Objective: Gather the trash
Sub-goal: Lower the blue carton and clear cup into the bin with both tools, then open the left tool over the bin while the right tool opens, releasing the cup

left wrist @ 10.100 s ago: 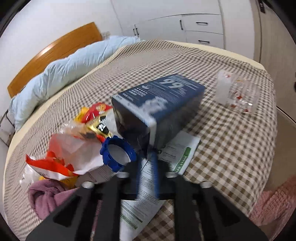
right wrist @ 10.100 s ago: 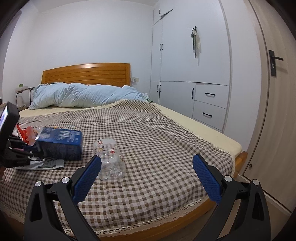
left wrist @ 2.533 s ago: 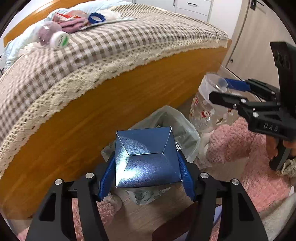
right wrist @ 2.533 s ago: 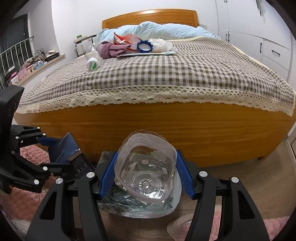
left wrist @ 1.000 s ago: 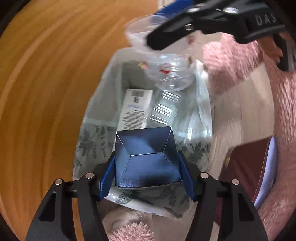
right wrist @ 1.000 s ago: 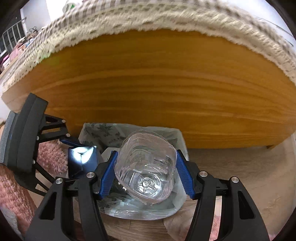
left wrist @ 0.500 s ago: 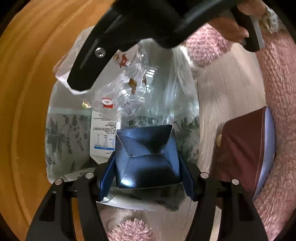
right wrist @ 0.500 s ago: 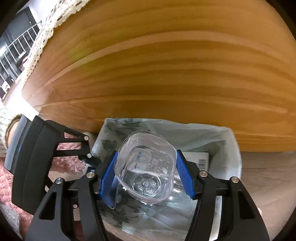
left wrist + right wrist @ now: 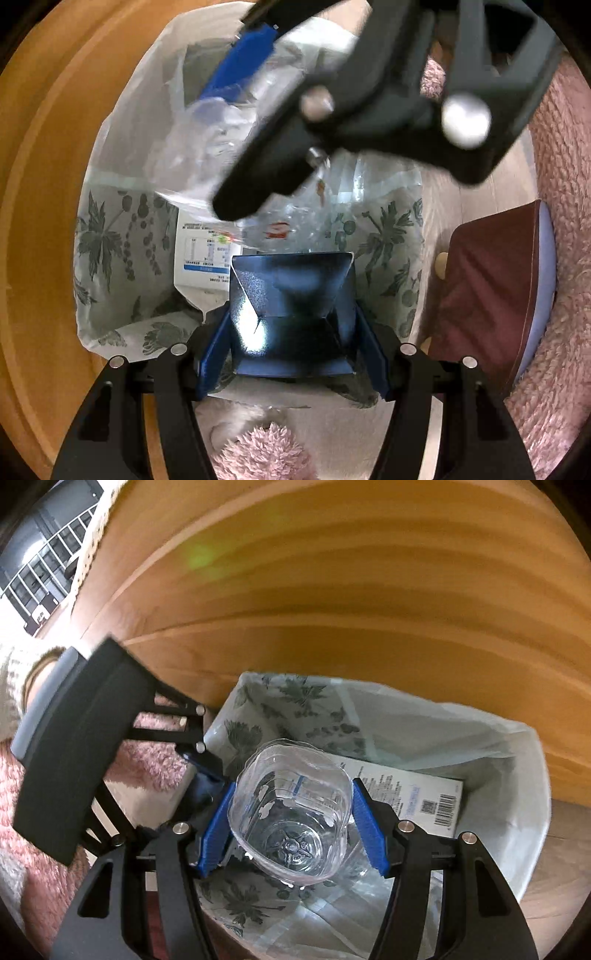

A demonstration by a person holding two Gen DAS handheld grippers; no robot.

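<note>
Your left gripper (image 9: pixel 293 314) points straight down, its blue pads pressed against both sides of the dark blue carton (image 9: pixel 291 310). Your right gripper (image 9: pixel 291 819) tilts steeply downward, its pads clamped on the clear plastic container (image 9: pixel 290 812). The two grippers sit close together, the right one crossing just above the left in the left wrist view.

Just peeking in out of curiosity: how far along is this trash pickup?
Done: a white printed carton already lies in the lined bin. In hand: the left tongs hold a dark blue box, the right tongs a clear plastic container, both over the bin. Left: letting go.
</note>
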